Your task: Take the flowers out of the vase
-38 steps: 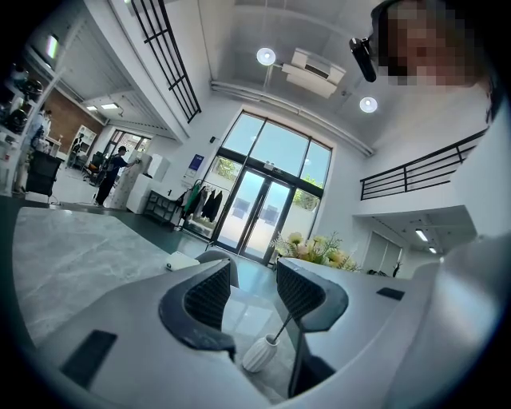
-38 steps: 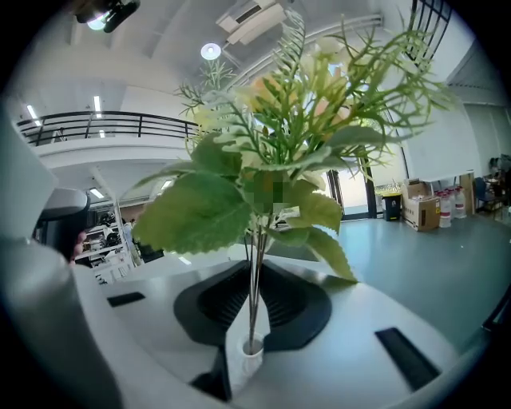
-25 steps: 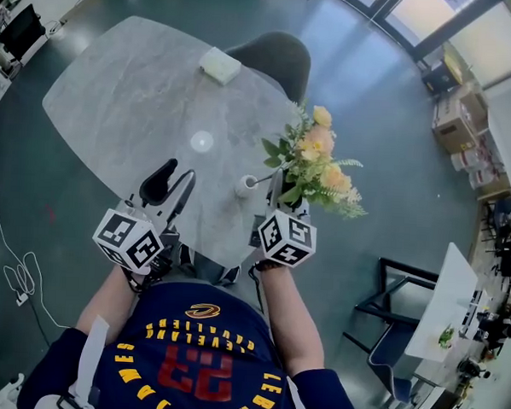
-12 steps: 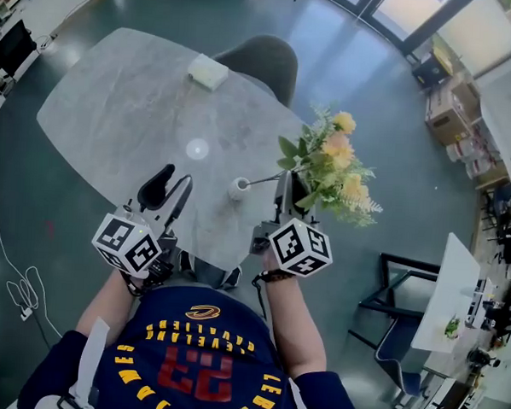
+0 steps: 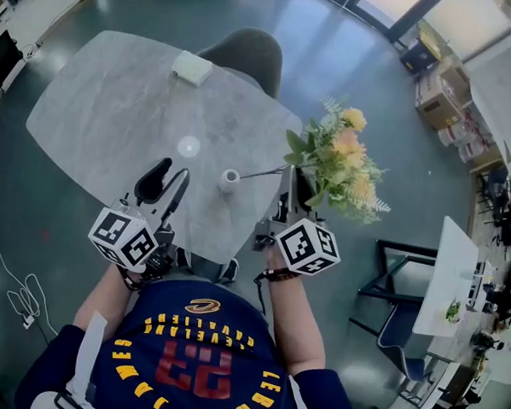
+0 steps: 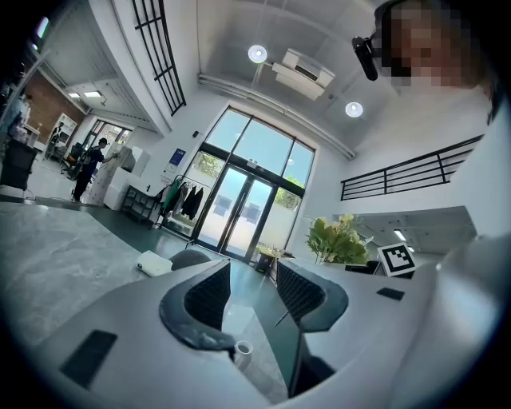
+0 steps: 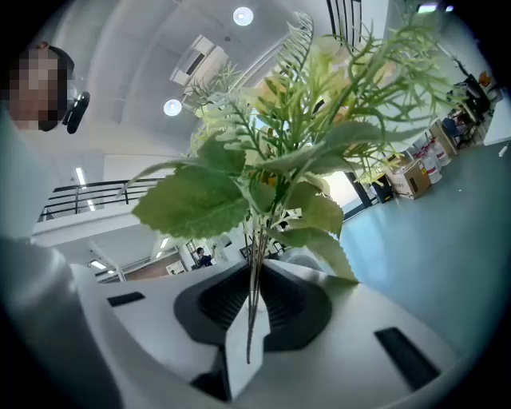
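A: Jaws, quick?

B: The right gripper (image 5: 289, 180) has its jaws narrow, clamped on the thin green stems of the bunch of yellow artificial flowers with green leaves (image 5: 339, 161). The blooms hang past the edge of the grey marbled desk (image 5: 116, 98), over the floor, and the stems lie about level, pointing back at the small white narrow-necked vase (image 5: 229, 179). The left gripper (image 5: 167, 176) hovers near the vase, jaws apart and empty.

A: How to do the step well?

B: I'd draw the bunch out along the stem line and not loosen the clamp. The vase looks light, so the left gripper could steady it.

A: Anything unclear?

B: The stem tip. In the head view it's too thin to tell if it's out. In the left gripper view it seems just clear of the mouth, but a jaw cuts off the vase base. In the right gripper view leaves hide the vase.
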Demonstrator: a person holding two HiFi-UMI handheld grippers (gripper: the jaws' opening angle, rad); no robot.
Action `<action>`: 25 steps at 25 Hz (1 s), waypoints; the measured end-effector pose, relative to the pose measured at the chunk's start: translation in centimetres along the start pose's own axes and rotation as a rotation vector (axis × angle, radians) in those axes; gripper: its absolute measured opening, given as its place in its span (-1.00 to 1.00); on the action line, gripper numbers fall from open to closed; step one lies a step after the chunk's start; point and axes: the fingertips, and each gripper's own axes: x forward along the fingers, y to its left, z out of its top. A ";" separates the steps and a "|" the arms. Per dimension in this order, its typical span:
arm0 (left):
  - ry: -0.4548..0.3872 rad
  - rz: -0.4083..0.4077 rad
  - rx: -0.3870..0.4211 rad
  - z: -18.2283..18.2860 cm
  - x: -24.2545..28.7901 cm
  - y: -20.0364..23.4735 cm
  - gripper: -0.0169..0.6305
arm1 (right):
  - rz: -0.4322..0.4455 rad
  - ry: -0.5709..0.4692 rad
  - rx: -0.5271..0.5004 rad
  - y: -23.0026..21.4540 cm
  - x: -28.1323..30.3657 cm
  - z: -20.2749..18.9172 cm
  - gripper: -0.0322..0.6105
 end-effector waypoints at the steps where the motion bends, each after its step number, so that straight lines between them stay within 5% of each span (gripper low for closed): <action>1: -0.002 -0.002 0.006 0.1 0.2 -0.3 -0.37 | -0.001 -0.012 0.004 -0.4 -0.4 0.6 -0.75; 25: -0.047 0.013 0.003 1.9 1.6 1.0 -0.38 | 0.069 -0.126 0.054 -2.0 -2.2 5.0 -0.75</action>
